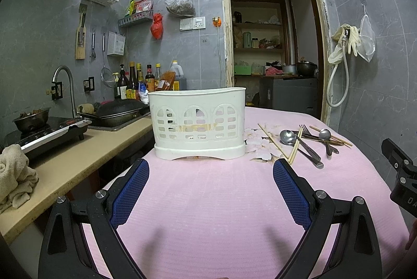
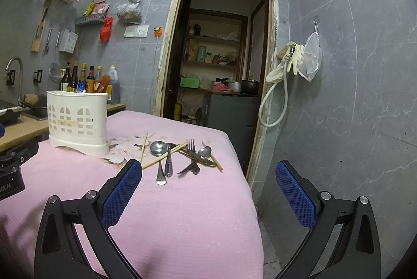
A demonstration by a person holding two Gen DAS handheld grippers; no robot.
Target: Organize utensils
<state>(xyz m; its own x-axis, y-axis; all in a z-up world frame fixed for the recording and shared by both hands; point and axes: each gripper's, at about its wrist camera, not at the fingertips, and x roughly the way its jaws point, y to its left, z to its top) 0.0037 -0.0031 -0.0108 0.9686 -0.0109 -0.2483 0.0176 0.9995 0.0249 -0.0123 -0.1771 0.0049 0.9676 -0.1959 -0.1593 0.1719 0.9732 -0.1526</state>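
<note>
A white slotted utensil holder stands upright on the pink cloth, also in the right wrist view. A loose pile of utensils lies to its right: a large spoon, a small spoon, a fork and wooden chopsticks; the pile also shows in the left wrist view. My left gripper is open and empty, just short of the holder. My right gripper is open and empty, near the pile's front.
The pink-clothed table ends at its right edge by a grey tiled wall and an open doorway. A counter on the left holds a cooktop, towel, wok, sink and sauce bottles.
</note>
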